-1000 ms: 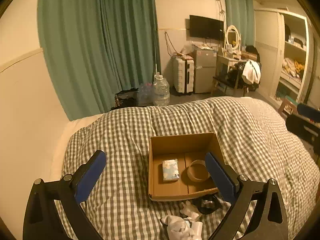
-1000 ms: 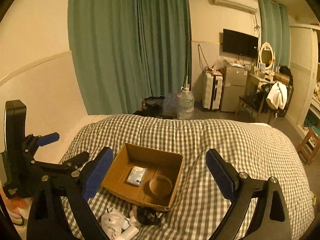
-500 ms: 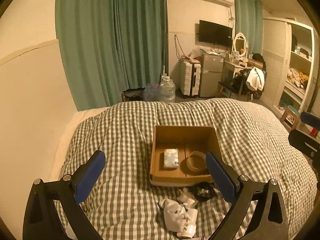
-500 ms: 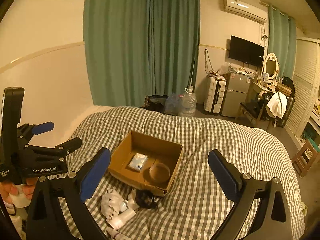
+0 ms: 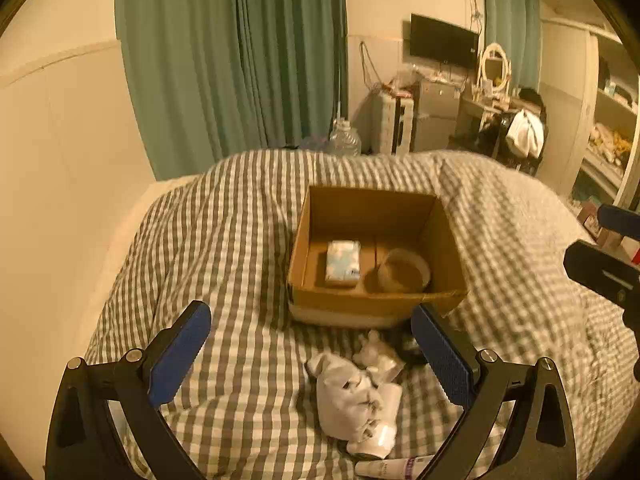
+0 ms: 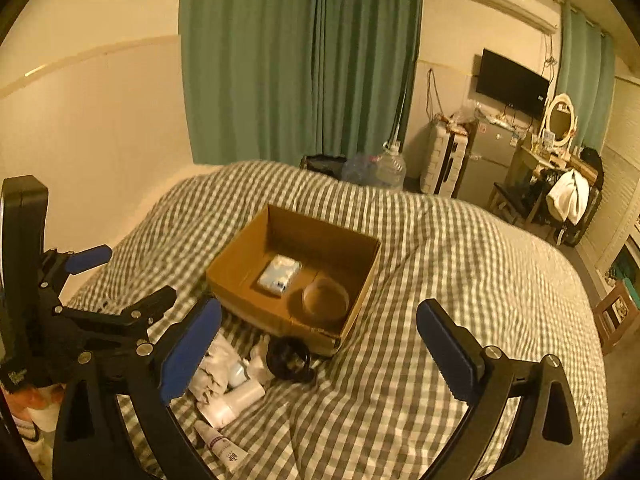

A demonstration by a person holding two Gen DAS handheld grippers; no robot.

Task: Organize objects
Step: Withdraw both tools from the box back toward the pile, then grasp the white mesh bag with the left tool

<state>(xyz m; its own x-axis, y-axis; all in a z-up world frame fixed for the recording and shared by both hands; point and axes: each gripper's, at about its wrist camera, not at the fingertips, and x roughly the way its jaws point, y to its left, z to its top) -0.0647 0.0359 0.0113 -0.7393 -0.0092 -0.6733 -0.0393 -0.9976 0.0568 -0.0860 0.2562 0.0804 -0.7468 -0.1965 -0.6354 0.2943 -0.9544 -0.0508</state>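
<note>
An open cardboard box [image 5: 316,300] [image 6: 236,280] sits on the checked duvet. Inside lie a light blue tissue pack [image 5: 342,262] [image 6: 279,276] and a round tape roll [image 5: 404,271] [image 6: 325,298]. In front of the box lie a crumpled white cloth [image 5: 348,396] [image 6: 212,372], a black round object [image 6: 289,358], a white bottle [image 6: 236,400] and a small tube [image 6: 221,445] [image 5: 392,467]. My left gripper [image 5: 312,356] is open and empty above the loose pile. My right gripper [image 6: 320,352] is open and empty above the black object.
The checked duvet [image 5: 224,240] covers the whole bed, with a wall to the left. Green curtains [image 6: 300,60], a water jug [image 6: 390,170], a suitcase, a small fridge and a cluttered desk stand beyond the bed's far end.
Both grippers have pulled back and up from the box. The loose pile in front of the box has come more fully into view. Both stay open.
</note>
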